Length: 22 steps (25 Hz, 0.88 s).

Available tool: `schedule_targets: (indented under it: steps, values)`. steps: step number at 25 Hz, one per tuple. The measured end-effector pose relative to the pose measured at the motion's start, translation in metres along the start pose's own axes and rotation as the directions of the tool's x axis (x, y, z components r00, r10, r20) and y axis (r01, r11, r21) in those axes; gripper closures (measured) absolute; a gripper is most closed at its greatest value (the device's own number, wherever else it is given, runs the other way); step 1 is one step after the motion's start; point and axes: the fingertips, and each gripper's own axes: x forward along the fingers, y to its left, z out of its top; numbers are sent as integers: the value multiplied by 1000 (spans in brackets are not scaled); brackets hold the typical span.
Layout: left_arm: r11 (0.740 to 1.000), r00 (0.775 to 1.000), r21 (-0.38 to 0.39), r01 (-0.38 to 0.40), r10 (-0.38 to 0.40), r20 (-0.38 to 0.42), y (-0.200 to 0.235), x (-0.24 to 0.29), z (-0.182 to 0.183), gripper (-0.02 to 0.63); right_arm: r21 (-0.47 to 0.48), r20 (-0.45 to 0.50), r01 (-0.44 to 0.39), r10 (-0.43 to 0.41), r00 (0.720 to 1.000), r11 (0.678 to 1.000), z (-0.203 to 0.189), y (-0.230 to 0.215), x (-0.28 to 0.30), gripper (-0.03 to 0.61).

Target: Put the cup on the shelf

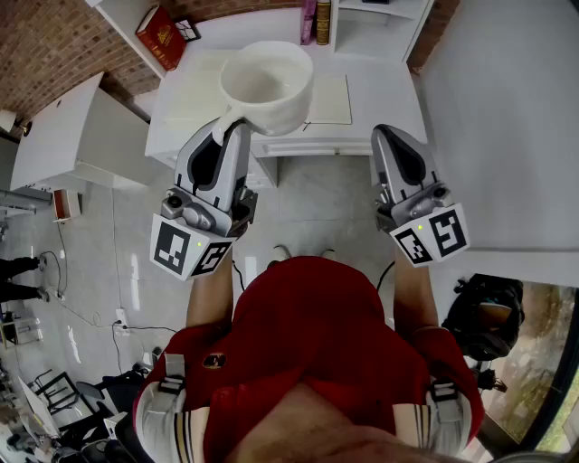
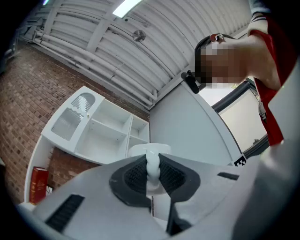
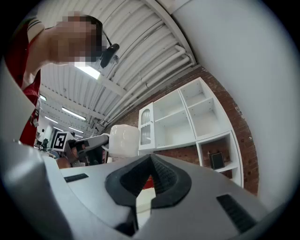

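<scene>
A white cup (image 1: 267, 86) hangs in the air above the white desk (image 1: 380, 95), with my left gripper (image 1: 233, 127) shut on its handle. In the left gripper view the handle (image 2: 153, 165) sits pinched between the dark pads, and the cup's body is mostly hidden behind the jaws. The white shelf unit (image 2: 101, 131) stands ahead against the brick wall, several of its compartments empty. My right gripper (image 1: 387, 136) is held level to the right, shut and empty. From the right gripper view the cup (image 3: 123, 139) shows in front of the shelf unit (image 3: 187, 117).
A red book (image 1: 161, 36) leans on a low shelf at the back left. More books (image 1: 317, 20) stand behind the desk, and a sheet of paper (image 1: 327, 99) lies on it. A small picture frame (image 3: 216, 160) sits in a lower compartment. A white wall (image 1: 507, 136) rises on the right.
</scene>
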Motion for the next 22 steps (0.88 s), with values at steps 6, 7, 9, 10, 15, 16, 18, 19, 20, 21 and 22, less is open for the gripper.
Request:
schedule_targets:
  steps: [6,7,9,10,15,16,18,19,20,21,22]
  values:
    - [1000,1000,6,-18,17,8,-3,0,3,569,4,10,-33,33,999,999,3,2,-2,581]
    - [1000,1000,9,-20,20,8,-3,1,4,569,8,11,-36,36,999,999,3,1,-2,581]
    - [1000,1000,14,-27,27,8,-3,4,3,569,16,10,-44,43,999,999,2,-2,0,581]
    - [999,999,17,-32,31,7,-3,7,3,569,21,9,-48,48,999,999,1,-5,0,581]
    - [998,998,32,-56,55,7,-5,18,3,569,48,2,-68,68,998,997,-3,-19,-2,581]
    - [998,998,37,-60,60,8,-6,20,3,569,53,1,-72,72,997,996,-4,-22,-3,581]
    - [996,997,49,-71,70,9,-8,26,3,569,63,-2,-80,80,997,995,-5,-29,-7,581]
    - [996,997,55,-77,76,10,-10,29,2,569,68,-2,-84,84,996,994,-5,-32,-10,581]
    - [995,996,59,-83,83,11,-12,32,2,569,72,-3,-87,88,996,994,-6,-36,-13,581]
    - [994,996,61,-90,90,12,-13,35,1,569,76,-4,-89,90,996,993,-7,-40,-17,581]
    - [994,995,60,-96,96,14,-13,38,0,569,80,-5,-90,91,996,993,-8,-44,-20,581]
